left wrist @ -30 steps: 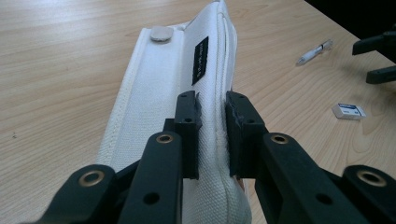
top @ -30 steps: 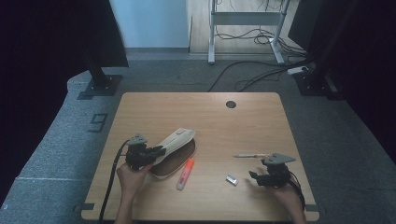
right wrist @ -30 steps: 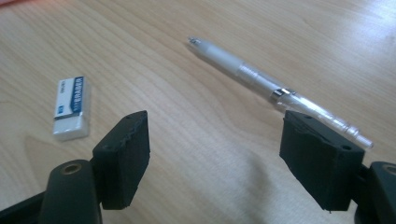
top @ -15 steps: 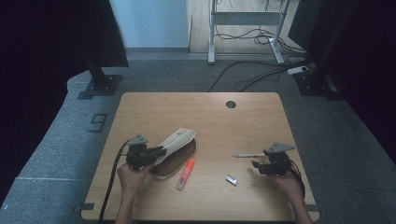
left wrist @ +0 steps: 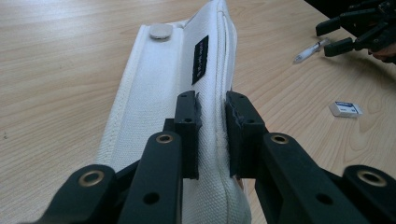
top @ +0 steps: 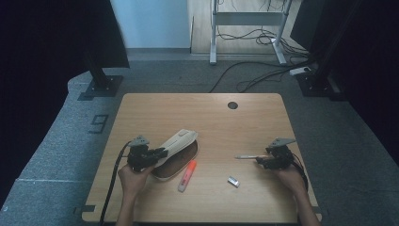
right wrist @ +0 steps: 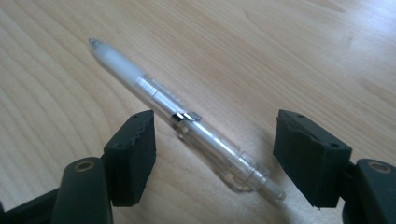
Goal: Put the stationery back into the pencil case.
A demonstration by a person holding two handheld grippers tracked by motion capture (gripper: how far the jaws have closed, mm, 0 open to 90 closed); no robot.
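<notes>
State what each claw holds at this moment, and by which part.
The left claw pinches the white pencil case by its flap's edge. The right claw, just closing, straddles the clear pen without gripping it.

White fabric pencil case (top: 178, 143) open, flap lifted; clear pen (right wrist: 182, 120) lying flat on table, well apart.

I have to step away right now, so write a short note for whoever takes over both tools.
Left tool: shut on the white pencil case flap, holding it up.
Right tool: jaws have just been closing around the clear pen lying on the table, pads not yet touching.
Orange marker and small eraser lie loose in front.
Done: case held open. Left: grip the pen, probably load the items.
</notes>
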